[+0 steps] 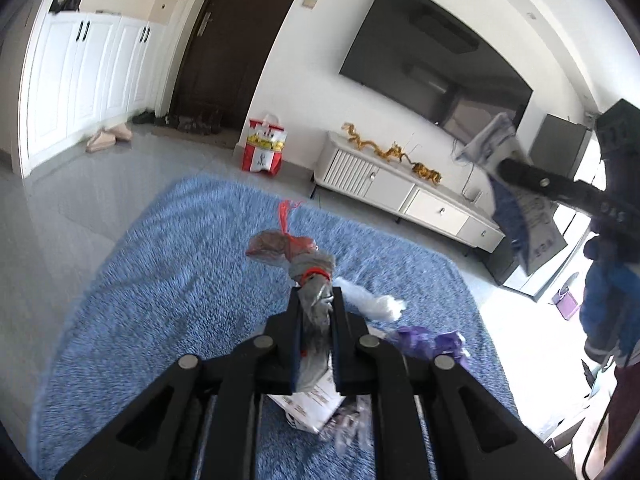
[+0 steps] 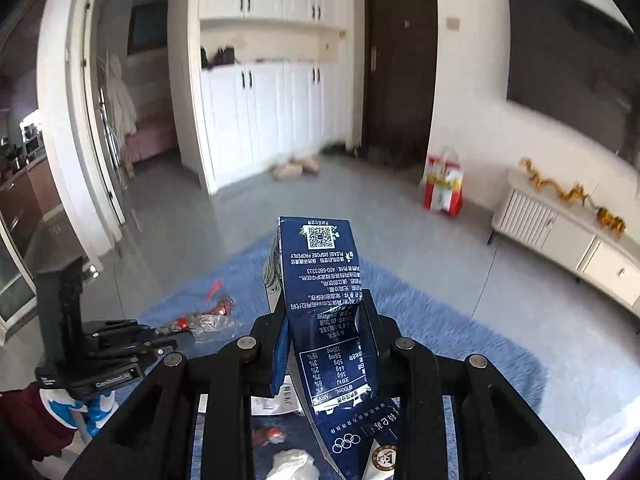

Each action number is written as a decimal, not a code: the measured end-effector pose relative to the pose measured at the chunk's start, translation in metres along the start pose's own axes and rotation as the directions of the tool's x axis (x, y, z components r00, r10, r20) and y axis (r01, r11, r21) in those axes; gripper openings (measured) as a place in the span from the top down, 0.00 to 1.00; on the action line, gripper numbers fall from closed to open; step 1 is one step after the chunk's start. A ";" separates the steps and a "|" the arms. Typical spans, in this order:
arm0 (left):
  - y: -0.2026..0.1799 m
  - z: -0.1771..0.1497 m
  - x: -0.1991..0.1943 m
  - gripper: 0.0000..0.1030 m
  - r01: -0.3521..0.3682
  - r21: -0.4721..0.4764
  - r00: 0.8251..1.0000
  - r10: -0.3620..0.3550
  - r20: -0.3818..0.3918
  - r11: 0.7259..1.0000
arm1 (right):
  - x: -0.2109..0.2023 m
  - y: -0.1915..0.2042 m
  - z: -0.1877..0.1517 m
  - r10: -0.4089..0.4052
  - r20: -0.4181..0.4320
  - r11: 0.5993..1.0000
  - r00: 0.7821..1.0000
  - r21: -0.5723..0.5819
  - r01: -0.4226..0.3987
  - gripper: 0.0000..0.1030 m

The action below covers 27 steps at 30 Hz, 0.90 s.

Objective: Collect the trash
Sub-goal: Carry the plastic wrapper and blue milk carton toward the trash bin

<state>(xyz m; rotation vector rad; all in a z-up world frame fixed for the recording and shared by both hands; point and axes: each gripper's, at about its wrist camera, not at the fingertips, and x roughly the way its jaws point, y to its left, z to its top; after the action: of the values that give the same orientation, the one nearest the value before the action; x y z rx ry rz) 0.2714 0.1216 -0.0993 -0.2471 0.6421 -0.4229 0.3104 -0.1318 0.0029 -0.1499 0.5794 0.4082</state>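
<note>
Lower end of flattened dark-blue printed milk carton cut off behind black linkage; small litter beneath on shaggy blue rug blurred, hard to identify. Clamped on that carton: right hand-held gripper, raised above the rug, tilted downward. Pinched shut on crumpled grey plastic wrapper with red tie: left hand-held gripper, also lifted clear, angled down. White tissue wad lying on rug just beyond.

Wrist views above shared blue rug
</note>
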 end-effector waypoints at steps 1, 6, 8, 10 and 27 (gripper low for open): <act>-0.006 0.002 -0.007 0.90 0.000 0.009 1.000 0.000 0.009 1.000 | -0.012 0.004 0.002 -0.003 0.018 1.000 1.000 -0.004 0.003 0.71; -0.025 0.007 -0.047 0.90 0.005 0.056 0.999 -0.008 0.053 0.998 | -0.084 0.021 0.002 -0.030 0.108 1.000 0.994 -0.003 0.030 0.71; -0.035 0.006 -0.063 0.90 0.016 0.070 0.997 -0.021 0.069 0.997 | -0.110 0.025 -0.002 -0.047 0.135 0.999 0.990 0.001 0.047 0.71; -0.045 0.005 -0.078 0.90 0.030 0.084 0.996 -0.037 0.082 0.996 | -0.132 0.027 -0.006 -0.070 0.155 0.998 0.985 0.009 0.069 0.71; -0.155 -0.011 -0.174 0.90 0.122 0.266 0.972 -0.169 0.162 0.956 | -0.320 0.000 -0.098 -0.325 0.261 0.942 0.909 0.174 0.287 0.71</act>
<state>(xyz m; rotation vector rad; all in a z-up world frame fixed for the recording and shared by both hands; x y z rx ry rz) 0.0924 0.0623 0.0378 -0.0874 0.3844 -0.6129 0.0179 -0.2624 0.1008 -0.0508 0.2870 0.0799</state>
